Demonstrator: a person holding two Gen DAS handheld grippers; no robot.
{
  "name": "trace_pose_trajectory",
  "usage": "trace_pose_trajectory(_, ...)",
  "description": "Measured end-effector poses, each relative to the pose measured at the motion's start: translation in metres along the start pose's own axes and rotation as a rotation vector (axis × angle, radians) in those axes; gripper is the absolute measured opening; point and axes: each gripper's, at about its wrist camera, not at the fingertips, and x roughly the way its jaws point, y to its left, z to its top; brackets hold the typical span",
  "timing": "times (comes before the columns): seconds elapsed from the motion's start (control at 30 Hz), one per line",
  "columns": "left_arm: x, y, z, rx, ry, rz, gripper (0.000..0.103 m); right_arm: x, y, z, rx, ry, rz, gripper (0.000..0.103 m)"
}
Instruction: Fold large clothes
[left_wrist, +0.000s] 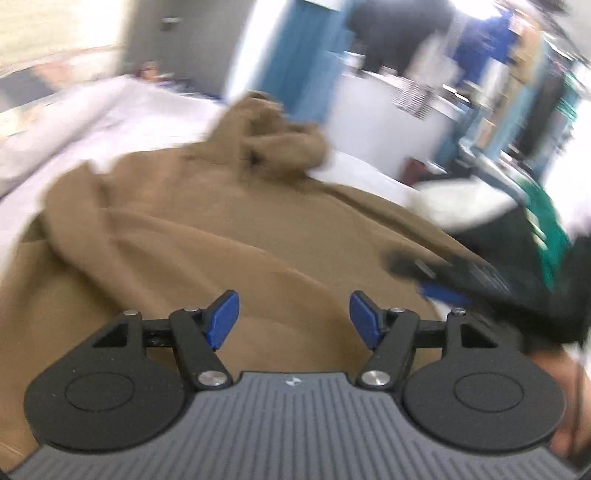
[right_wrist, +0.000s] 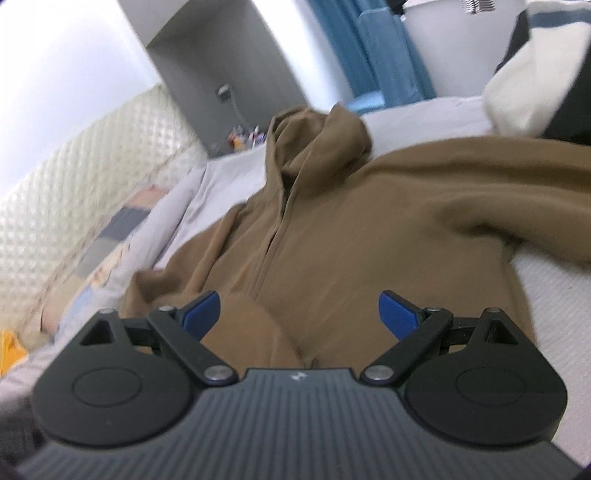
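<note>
A brown hooded sweatshirt (right_wrist: 351, 229) lies spread on a white bed sheet (right_wrist: 554, 295), its hood (right_wrist: 317, 136) at the far end and its front seam running toward me. My right gripper (right_wrist: 299, 314) hovers over the lower body of the garment, open, with nothing between its blue pads (right_wrist: 201, 312). In the left wrist view the same sweatshirt (left_wrist: 221, 240) fills the middle, blurred. My left gripper (left_wrist: 294, 317) is open just above the cloth and grips nothing. The right gripper (left_wrist: 436, 280) shows as a dark blur at the right, over the garment's edge.
A quilted cream headboard (right_wrist: 74, 177) and a patterned pillow (right_wrist: 110, 236) lie to the left. A cream and dark cloth heap (right_wrist: 528, 92) sits at the far right of the bed. Blue curtains (right_wrist: 369, 48) hang behind. A person's green and white sleeve (left_wrist: 546, 229) follows the right gripper.
</note>
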Motion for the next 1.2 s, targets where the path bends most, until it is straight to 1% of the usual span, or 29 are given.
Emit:
trace_pose_trajectory(0.1,0.013,0.055,0.021,-0.117,-0.019,0.097,0.071,0.013,0.013,-0.006,-0.033,0.041,0.012,0.094)
trace_pose_trajectory(0.17,0.021,0.089,0.029,-0.208,-0.037,0.149,0.071,0.022,0.025,-0.011,-0.061,0.073,0.042,0.094)
trace_pose_trajectory(0.23,0.024,0.12,0.029,-0.309,-0.057,0.16,0.071,0.029,0.04,-0.017,-0.111,0.08,0.088,0.094)
trace_pose_trajectory(0.3,0.028,0.139,0.023,-0.351,-0.07,0.193,0.07,0.035,0.057,-0.022,-0.187,0.081,0.13,0.094)
trace_pose_trajectory(0.33,0.031,0.147,0.022,-0.352,-0.075,0.21,0.07,0.039,0.064,-0.023,-0.227,0.077,0.127,0.094)
trace_pose_trajectory(0.37,0.035,0.154,0.02,-0.354,-0.076,0.216,0.07,0.044,0.071,-0.024,-0.275,0.07,0.102,0.094)
trace_pose_trajectory(0.4,0.039,0.161,0.017,-0.373,-0.076,0.197,0.07,0.052,0.077,-0.024,-0.317,0.066,0.067,0.094)
trace_pose_trajectory(0.43,0.043,0.168,0.015,-0.406,-0.073,0.171,0.07,0.059,0.081,-0.023,-0.335,0.068,0.045,0.094)
trace_pose_trajectory(0.5,0.055,0.179,0.014,-0.472,-0.058,0.107,0.069,0.076,0.081,-0.021,-0.327,0.095,0.035,0.094)
trace_pose_trajectory(0.53,0.058,0.178,0.012,-0.488,-0.05,0.08,0.061,0.086,0.079,-0.02,-0.324,0.112,0.025,0.094)
trace_pose_trajectory(0.57,0.062,0.179,0.011,-0.488,-0.049,0.052,0.05,0.095,0.078,-0.019,-0.325,0.127,-0.004,0.094)
trace_pose_trajectory(0.6,0.063,0.178,0.011,-0.482,-0.049,0.051,0.047,0.104,0.074,-0.019,-0.324,0.147,-0.04,0.094)
trace_pose_trajectory(0.63,0.063,0.177,0.01,-0.474,-0.053,0.055,0.035,0.111,0.07,-0.02,-0.314,0.17,-0.068,0.094)
trace_pose_trajectory(0.67,0.062,0.178,0.009,-0.47,-0.062,0.041,0.028,0.117,0.064,-0.02,-0.29,0.202,-0.083,0.093)
trace_pose_trajectory(0.7,0.059,0.182,0.009,-0.488,-0.074,0.016,0.027,0.124,0.056,-0.019,-0.242,0.244,-0.062,0.087)
trace_pose_trajectory(0.73,0.055,0.185,0.007,-0.515,-0.087,-0.005,0.025,0.128,0.05,-0.019,-0.187,0.276,-0.021,0.069)
trace_pose_trajectory(0.77,0.051,0.19,0.007,-0.537,-0.105,-0.022,0.024,0.128,0.044,-0.02,-0.133,0.301,0.02,0.061)
trace_pose_trajectory(0.8,0.045,0.193,0.007,-0.553,-0.125,-0.033,0.022,0.127,0.042,-0.019,-0.097,0.304,0.046,0.055)
trace_pose_trajectory(0.87,0.033,0.202,0.005,-0.587,-0.148,-0.045,0.02,0.118,0.043,-0.019,-0.079,0.29,0.1,0.015)
trace_pose_trajectory(0.93,0.019,0.212,-0.002,-0.662,-0.169,-0.055,0.019,0.108,0.047,-0.017,-0.073,0.273,0.164,0.012)
trace_pose_trajectory(1.0,0.005,0.222,-0.009,-0.708,-0.181,-0.022,0.017,0.094,0.054,-0.016,-0.072,0.245,0.254,0.011)
trace_pose_trajectory(1.07,-0.004,0.229,-0.012,-0.754,-0.186,0.011,0.016,0.075,0.062,-0.016,-0.07,0.228,0.368,0.01)
trace_pose_trajectory(1.13,-0.01,0.236,-0.013,-0.784,-0.183,0.045,0.016,0.057,0.077,-0.024,-0.084,0.243,0.484,0.01)
trace_pose_trajectory(1.2,-0.015,0.236,-0.013,-0.774,-0.171,0.097,0.015,0.047,0.091,-0.035,-0.115,0.288,0.559,0.01)
